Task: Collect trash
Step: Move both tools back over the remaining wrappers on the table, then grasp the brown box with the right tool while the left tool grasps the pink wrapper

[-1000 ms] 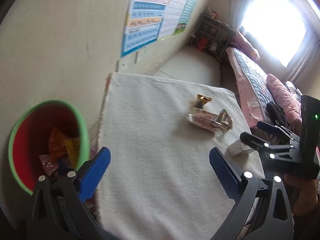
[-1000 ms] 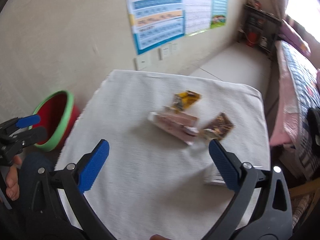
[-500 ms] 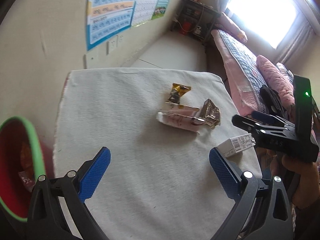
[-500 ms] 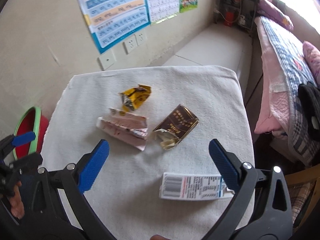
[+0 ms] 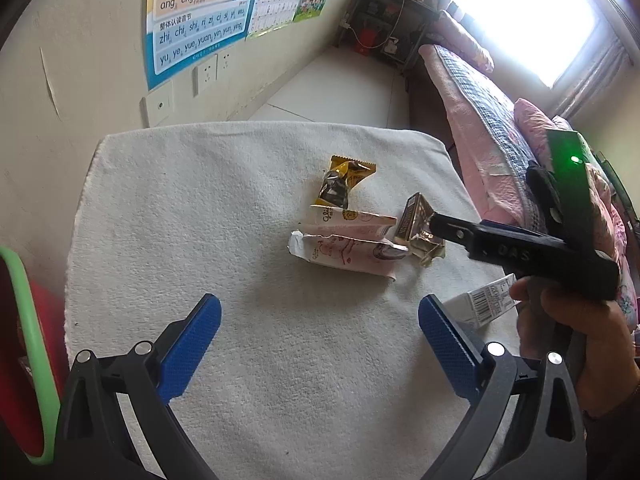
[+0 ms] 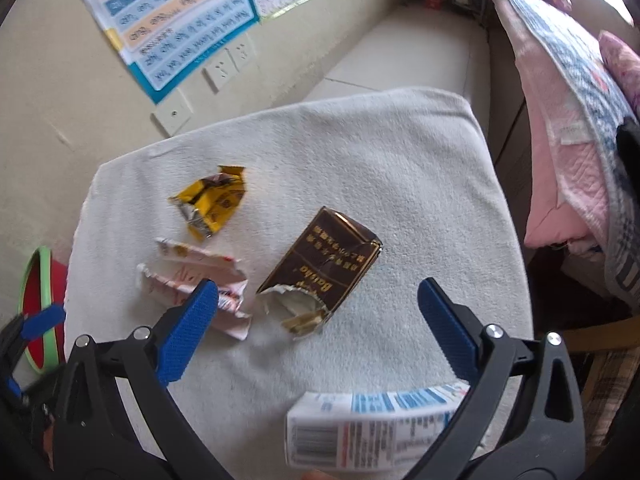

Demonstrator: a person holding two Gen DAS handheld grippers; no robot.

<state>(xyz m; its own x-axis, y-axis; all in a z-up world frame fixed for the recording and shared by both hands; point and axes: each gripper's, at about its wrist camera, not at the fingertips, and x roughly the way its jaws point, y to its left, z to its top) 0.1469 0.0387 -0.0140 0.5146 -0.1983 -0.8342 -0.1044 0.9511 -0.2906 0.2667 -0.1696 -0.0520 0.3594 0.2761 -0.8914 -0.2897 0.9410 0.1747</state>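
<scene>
Both grippers, left [image 5: 319, 334] and right [image 6: 318, 318], gaped empty; the right hovered over the torn brown box [image 6: 320, 270], which might crumple and slip.

Bare towel [image 5: 224, 240] ahead of left claw [image 5: 318, 344]; wrappers [image 5: 344, 240] and right claw [image 5: 436, 222] beyond

This is a bedroom in a home. A bed [image 5: 476, 120] with a pink quilted cover [image 6: 560, 128] lies under a bright curtained window [image 5: 528, 12]. A pinyin learning chart [image 5: 196, 16] hangs on the wall above wall sockets [image 5: 208, 74], and a cluttered dark shelf [image 5: 384, 36] fills the far corner.
</scene>
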